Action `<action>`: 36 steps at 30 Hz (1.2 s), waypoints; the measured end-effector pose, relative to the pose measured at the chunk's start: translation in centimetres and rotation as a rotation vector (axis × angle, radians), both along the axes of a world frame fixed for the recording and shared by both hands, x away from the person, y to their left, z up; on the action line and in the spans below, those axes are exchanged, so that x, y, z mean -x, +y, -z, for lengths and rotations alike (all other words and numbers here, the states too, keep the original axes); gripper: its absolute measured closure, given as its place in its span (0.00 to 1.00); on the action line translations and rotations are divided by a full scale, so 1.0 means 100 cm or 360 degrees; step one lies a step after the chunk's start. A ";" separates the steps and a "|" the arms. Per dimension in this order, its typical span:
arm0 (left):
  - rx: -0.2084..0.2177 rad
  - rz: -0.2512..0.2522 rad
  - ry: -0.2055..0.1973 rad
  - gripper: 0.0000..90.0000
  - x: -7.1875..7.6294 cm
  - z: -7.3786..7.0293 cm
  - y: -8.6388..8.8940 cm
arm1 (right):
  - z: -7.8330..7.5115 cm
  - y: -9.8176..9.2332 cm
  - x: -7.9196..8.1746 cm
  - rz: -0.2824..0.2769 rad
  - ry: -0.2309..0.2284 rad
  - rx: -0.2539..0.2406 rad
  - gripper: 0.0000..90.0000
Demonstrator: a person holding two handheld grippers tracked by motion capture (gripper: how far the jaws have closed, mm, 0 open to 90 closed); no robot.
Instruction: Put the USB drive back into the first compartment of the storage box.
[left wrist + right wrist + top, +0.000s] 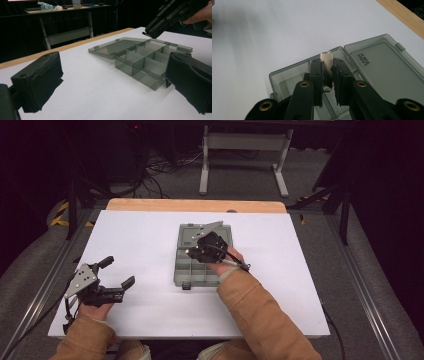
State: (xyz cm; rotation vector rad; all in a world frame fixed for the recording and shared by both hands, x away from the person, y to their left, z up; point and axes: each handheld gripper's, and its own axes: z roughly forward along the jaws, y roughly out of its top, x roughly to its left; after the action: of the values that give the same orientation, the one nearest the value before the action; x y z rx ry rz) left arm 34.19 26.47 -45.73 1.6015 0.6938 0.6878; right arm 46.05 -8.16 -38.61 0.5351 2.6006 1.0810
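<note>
A smoky grey plastic compartment box (192,270) lies open in the middle of the white table, its lid (192,234) folded flat on the far side. My right gripper (190,251) hovers over the box's far compartments, shut on a small shiny metal piece (326,61) that stands upright between the pads. Below it are the box (287,80) and the lid (384,67). My left gripper (119,271) rests at the table's near left, open, with nothing between its jaws. From there the box (147,67), its lid (117,47) and the right gripper (155,28) are seen ahead.
The white table top (150,235) ends in a wooden strip (195,205) at the far edge. Beyond it are a metal table frame (245,150) and cables on the floor. Rails run along both sides of the table.
</note>
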 end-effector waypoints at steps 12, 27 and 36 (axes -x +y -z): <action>0.0002 -0.0001 0.0001 0.02 0.000 0.000 0.000 | 0.005 0.005 -0.010 0.0032 -0.0007 -0.0001 0.88; 0.0009 0.0003 0.0003 0.02 -0.001 0.001 0.000 | 0.023 0.016 -0.026 0.0058 0.0047 -0.0010 0.88; 0.0006 0.0001 0.0004 0.02 -0.001 0.001 0.001 | 0.034 0.020 -0.033 0.0070 0.0081 0.0001 0.88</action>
State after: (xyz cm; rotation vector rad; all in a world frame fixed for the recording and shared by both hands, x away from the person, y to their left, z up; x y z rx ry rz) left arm 34.24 26.56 -45.80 1.5992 0.6964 0.6836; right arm 49.39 -6.11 -42.04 0.6249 2.6195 1.0662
